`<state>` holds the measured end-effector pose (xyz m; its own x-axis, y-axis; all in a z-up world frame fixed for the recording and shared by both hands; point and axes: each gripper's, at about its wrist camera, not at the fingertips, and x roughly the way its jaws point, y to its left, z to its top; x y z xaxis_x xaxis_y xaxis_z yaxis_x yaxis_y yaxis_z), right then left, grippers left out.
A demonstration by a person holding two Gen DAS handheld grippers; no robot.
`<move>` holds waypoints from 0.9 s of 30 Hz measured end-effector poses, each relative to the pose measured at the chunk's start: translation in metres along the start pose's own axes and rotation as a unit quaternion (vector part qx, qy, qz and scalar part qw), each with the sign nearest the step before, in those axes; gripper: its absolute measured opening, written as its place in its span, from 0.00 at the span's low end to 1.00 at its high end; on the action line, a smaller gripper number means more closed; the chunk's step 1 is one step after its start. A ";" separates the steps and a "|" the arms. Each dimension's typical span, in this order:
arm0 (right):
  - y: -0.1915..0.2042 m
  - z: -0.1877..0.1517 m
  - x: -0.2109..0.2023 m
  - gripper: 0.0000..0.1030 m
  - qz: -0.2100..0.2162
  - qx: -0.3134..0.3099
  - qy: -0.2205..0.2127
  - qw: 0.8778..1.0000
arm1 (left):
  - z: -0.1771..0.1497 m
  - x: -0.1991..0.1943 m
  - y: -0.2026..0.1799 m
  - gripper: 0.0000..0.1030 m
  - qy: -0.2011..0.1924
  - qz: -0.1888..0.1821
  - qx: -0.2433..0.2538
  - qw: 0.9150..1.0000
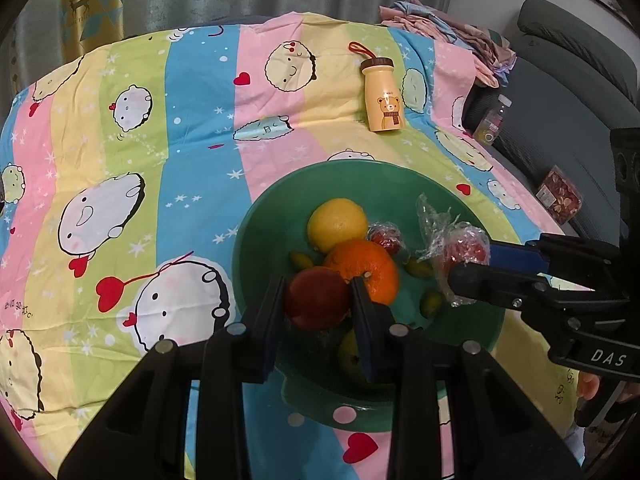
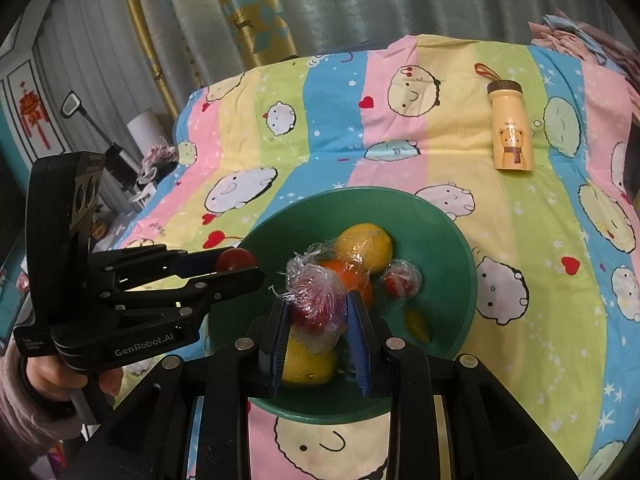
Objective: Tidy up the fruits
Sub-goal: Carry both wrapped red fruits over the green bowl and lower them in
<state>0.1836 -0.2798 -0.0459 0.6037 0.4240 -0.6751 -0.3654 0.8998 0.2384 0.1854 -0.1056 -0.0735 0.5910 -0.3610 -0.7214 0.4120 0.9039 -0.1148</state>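
Red apple [image 1: 318, 298]: firm, smooth, slippery; clamped across its middle by left hand-held gripper [image 1: 320, 300] above green bowl [image 1: 264, 216], mid-table. Wrapped red fruit [image 2: 316, 304]: crinkly film, bruisable; clamped in right hand-held gripper [image 2: 318, 320] over bowl

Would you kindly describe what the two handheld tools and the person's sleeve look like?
Both are matte black linkage frames with silver rivets and blue finger pads. The left tool reads "GenRobot.AI" on its side; the right tool shows "DAS". A fuzzy pinkish sleeve covers the left wrist.

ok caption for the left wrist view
Left gripper holding a red apple over the green bowl of fruit.
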 end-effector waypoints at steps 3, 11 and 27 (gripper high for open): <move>0.000 0.000 -0.001 0.29 -0.001 0.002 -0.002 1.000 | 0.000 0.000 0.000 0.31 0.002 0.000 0.000 1.000; 0.001 -0.004 -0.009 0.29 -0.022 0.013 -0.029 0.999 | 0.002 0.003 -0.002 0.29 0.004 0.007 0.009 1.000; 0.006 -0.007 -0.008 0.29 -0.009 0.022 -0.059 0.998 | 0.005 0.010 -0.010 0.29 0.017 0.020 0.039 0.999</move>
<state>0.1715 -0.2785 -0.0441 0.6909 0.4140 -0.5927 -0.3235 0.9102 0.2586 0.1907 -0.1190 -0.0764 0.5846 -0.3151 -0.7476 0.4422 0.8964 -0.0321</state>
